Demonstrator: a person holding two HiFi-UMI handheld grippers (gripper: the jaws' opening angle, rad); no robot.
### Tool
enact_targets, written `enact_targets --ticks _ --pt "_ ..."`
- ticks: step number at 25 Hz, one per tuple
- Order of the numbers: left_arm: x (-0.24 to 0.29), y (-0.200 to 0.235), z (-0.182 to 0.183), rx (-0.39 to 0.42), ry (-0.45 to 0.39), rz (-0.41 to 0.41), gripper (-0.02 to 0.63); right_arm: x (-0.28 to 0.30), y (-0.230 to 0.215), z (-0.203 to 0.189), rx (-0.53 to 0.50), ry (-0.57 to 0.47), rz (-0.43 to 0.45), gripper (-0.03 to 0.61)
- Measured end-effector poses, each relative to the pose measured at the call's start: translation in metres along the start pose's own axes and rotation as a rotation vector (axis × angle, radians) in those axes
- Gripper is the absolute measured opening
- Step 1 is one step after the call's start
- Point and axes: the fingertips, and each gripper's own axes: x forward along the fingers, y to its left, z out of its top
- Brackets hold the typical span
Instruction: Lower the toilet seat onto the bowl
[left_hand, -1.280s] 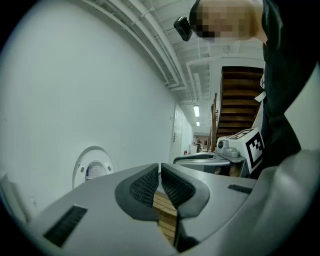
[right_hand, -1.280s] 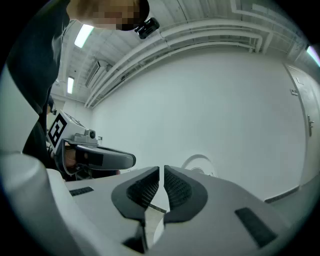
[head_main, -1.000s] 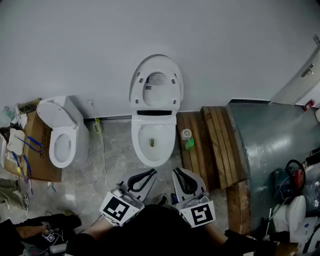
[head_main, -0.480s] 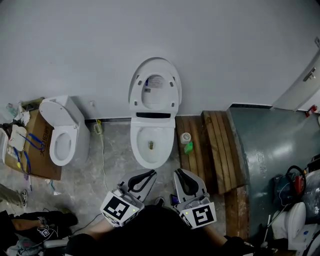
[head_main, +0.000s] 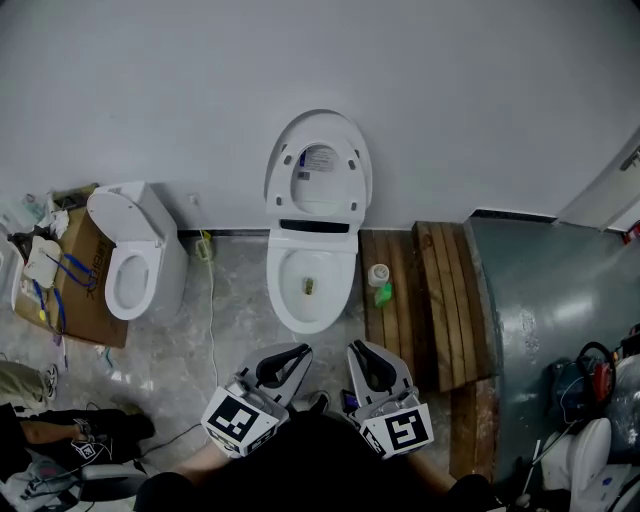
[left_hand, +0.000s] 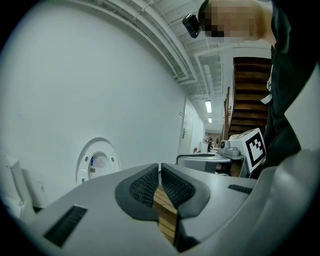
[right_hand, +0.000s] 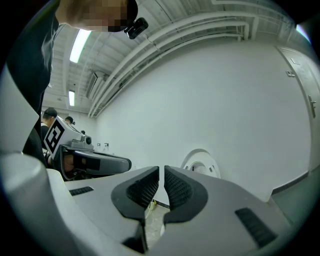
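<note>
A white toilet stands against the wall in the head view, its seat and lid (head_main: 318, 171) raised upright above the open bowl (head_main: 311, 283). The raised lid (left_hand: 97, 163) also shows in the left gripper view and, small, as the lid (right_hand: 201, 167) in the right gripper view. My left gripper (head_main: 298, 352) and right gripper (head_main: 359, 350) hang side by side just in front of the bowl, both shut with nothing between their pads. Neither touches the toilet.
A second white toilet (head_main: 135, 262) sits to the left beside a cardboard box (head_main: 72, 290). A wooden pallet (head_main: 425, 300) lies right of the bowl with a small roll (head_main: 377, 274) and a green bottle (head_main: 380, 293) on it. Cables and gear (head_main: 585, 375) lie at the far right.
The view has shifted slightly, so the toilets sit a little further right and up in the frame. Both grippers keep the same place and stay shut.
</note>
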Motion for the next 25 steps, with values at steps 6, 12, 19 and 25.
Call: enact_targets --ticks 6,12,19,25 --pt "0.012 0.016 0.002 -0.005 -0.019 -0.019 0.029 0.019 -0.004 -0.005 0.001 0.013 0.0 0.054" --pt "0.031 0.05 0.006 -0.009 0.01 -0.073 0.029 0.051 -0.018 -0.008 -0.007 0.054 -0.053 0.054" --pt "0.053 0.112 0.026 0.013 0.013 -0.133 0.029 0.108 -0.03 -0.01 0.004 0.108 -0.116 0.054" --pt "0.064 0.167 0.032 -0.008 0.019 -0.166 0.029 0.161 -0.034 -0.01 0.02 0.123 -0.161 0.054"
